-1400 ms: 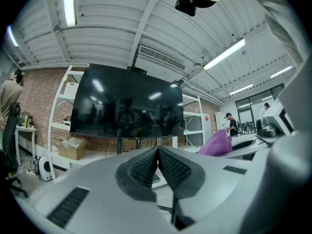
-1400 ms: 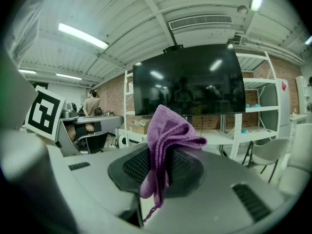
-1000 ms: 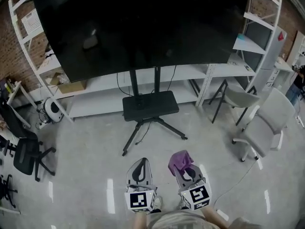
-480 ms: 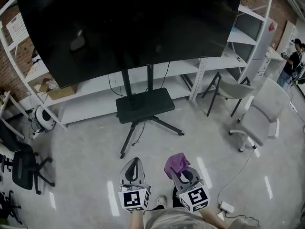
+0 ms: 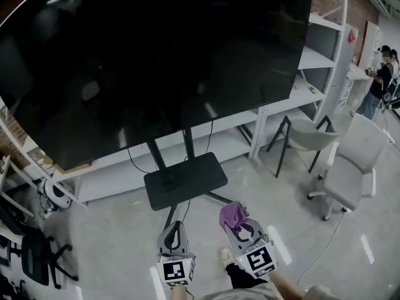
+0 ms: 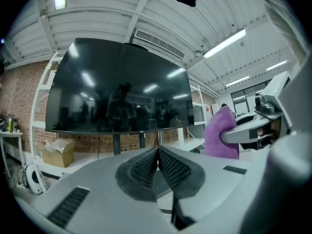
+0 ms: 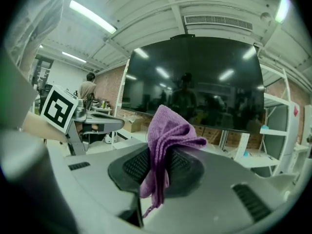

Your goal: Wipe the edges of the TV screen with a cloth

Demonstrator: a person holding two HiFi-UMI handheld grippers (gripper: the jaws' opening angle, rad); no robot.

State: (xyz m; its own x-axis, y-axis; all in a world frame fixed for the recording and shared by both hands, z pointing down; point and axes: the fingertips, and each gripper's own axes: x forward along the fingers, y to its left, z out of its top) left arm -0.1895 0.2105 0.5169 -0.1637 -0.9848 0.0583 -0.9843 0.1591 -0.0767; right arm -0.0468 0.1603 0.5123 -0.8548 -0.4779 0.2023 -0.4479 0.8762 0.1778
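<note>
The purple cloth (image 5: 234, 215) sits low, right of centre in the head view, bunched in my right claw (image 5: 239, 225). Its jaws are clamped on the cloth, with one fold standing proud above them. The TV screen (image 5: 156, 61) fills the upper frame, well apart from the cloth. My left claw (image 5: 175, 232) has its jaws pressed together on nothing. I judge the wipe goes best if I raise the right claw to the lower right corner, lay that fold on the bezel and keep plastic off the glass. The screen's top and left edges are cut off here, and the bezel blurs into the dark panel.
</note>
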